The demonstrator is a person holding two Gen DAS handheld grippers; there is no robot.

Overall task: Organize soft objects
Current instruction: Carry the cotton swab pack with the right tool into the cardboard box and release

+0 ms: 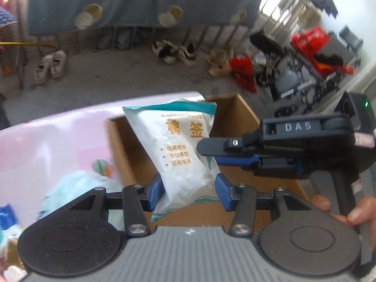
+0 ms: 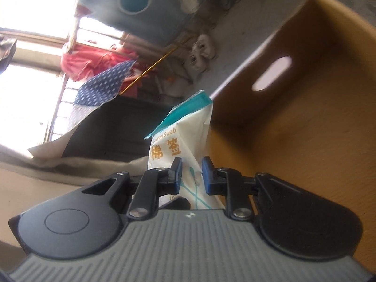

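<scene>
White plastic cotton-swab pack with teal top (image 1: 181, 145): light, soft, crinkly, slippery. Right gripper (image 2: 191, 176) pinches lower part; left gripper (image 1: 188, 191) clamps bottom edge. Cardboard box (image 1: 235, 117) behind.

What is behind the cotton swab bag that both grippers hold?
Behind the cotton swab bag stands an open cardboard box with a handle hole. Its visible walls and floor are bare; the bag covers part of its inside.

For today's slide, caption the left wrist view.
Both grippers hold a cotton swab bag over a cardboard box.
</scene>
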